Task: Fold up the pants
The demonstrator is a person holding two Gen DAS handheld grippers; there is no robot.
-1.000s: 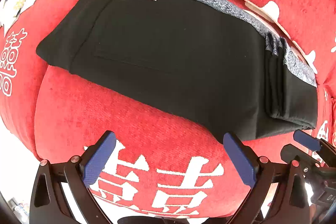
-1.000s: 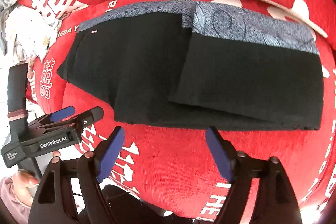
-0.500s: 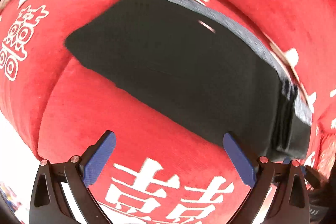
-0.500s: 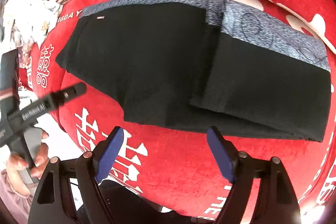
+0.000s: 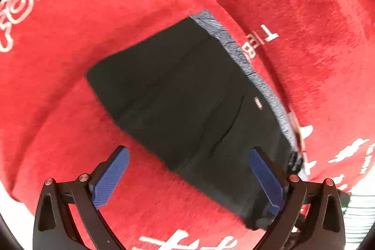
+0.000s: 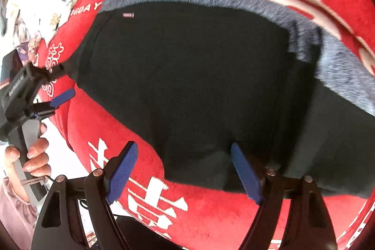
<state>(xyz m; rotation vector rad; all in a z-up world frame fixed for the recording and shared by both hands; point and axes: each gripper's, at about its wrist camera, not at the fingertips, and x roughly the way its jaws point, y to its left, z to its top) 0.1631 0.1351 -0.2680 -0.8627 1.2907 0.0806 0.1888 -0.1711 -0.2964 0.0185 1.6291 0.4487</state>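
1. Black pants [image 6: 187, 86] lie folded flat on the red sofa cushion [image 6: 211, 214] (grey waistband along the far edge).
2. Left tool [image 5: 189, 177] and right tool [image 6: 185, 172] both gape wide above the near hem, gripping nothing.

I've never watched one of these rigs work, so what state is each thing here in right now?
Black pants: partly folded, lying flat on the red blanket.
Left gripper: open, empty, above the pants' edge.
Right gripper: open, empty, over the near edge.
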